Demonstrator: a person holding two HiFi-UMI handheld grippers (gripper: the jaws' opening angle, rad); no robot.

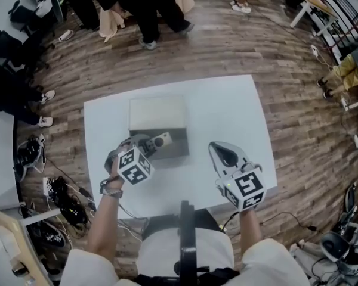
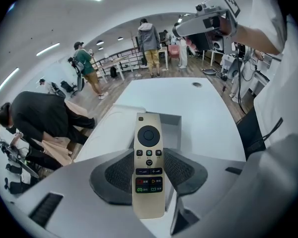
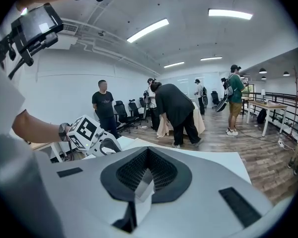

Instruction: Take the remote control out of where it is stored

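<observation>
Clamping remote control (image 2: 148, 152), left tongs (image 2: 150, 176) (box (image 2: 175, 129) behind partly hidden); right tongs (image 3: 146, 171) clenched, seemingly empty.

This looks like an open-plan lab or office workroom. A white bench (image 1: 230, 109) stands on wood-plank flooring (image 1: 238, 46). Strip lights (image 3: 146, 29) line the ceiling, black office chairs (image 3: 122, 111) stand by a white wall, several people (image 3: 103, 108) stand about, and cables (image 1: 64, 196) lie heaped on the floor.
</observation>
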